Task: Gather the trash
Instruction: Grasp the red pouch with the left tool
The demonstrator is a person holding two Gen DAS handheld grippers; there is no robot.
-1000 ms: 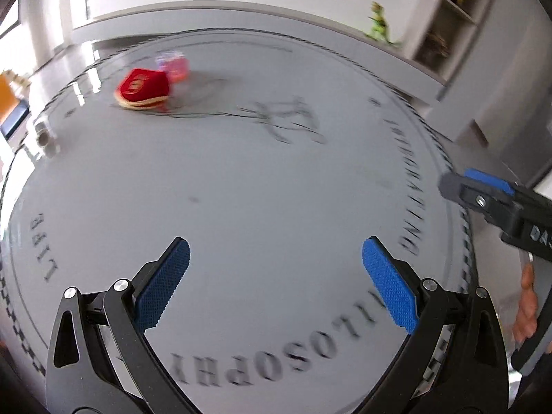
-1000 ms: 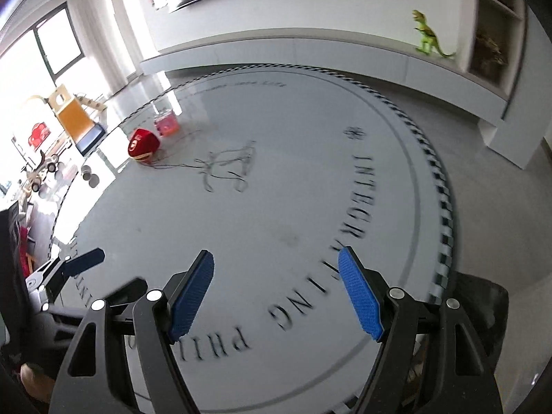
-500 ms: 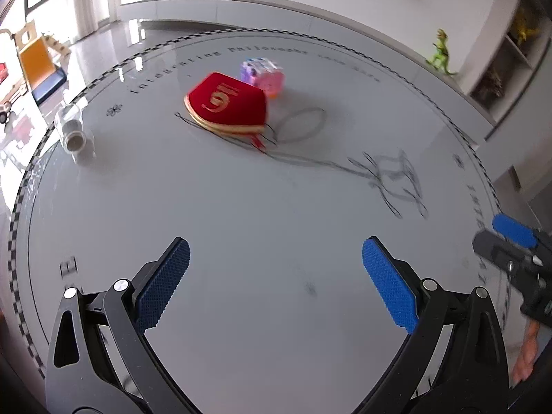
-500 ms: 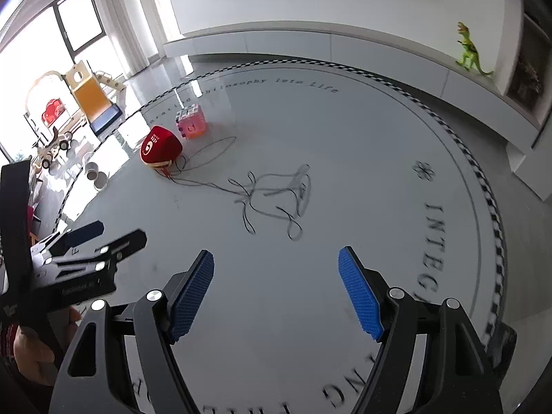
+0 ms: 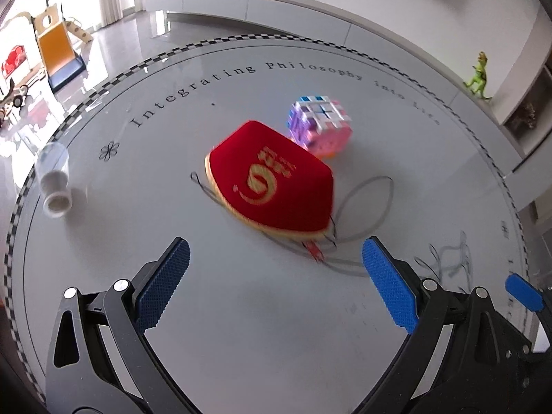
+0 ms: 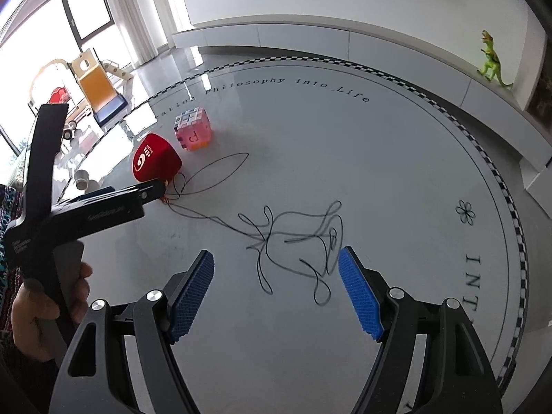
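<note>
A red pouch with a gold logo (image 5: 272,183) lies on the round grey table (image 5: 241,310), just beyond my open, empty left gripper (image 5: 276,276). A pink and white puzzle cube (image 5: 319,124) stands right behind the pouch. A clear bottle with a white cap (image 5: 55,179) lies at the table's left edge. In the right wrist view the pouch (image 6: 155,162) and the cube (image 6: 193,129) sit far left, with the left gripper (image 6: 151,188) next to the pouch. My right gripper (image 6: 276,289) is open and empty over the table's line drawing (image 6: 293,238).
A white ledge (image 6: 345,38) curves behind the table with a green toy dinosaur (image 6: 491,58) on it. A yellow toy slide (image 6: 96,86) and other toys stand on the floor at the left. The table's checkered rim (image 6: 517,241) runs close on the right.
The left gripper has moved forward and left toward the red pouch, which is now close in front of its fingers. The right gripper has swung left over the drawing. Both stay open.
</note>
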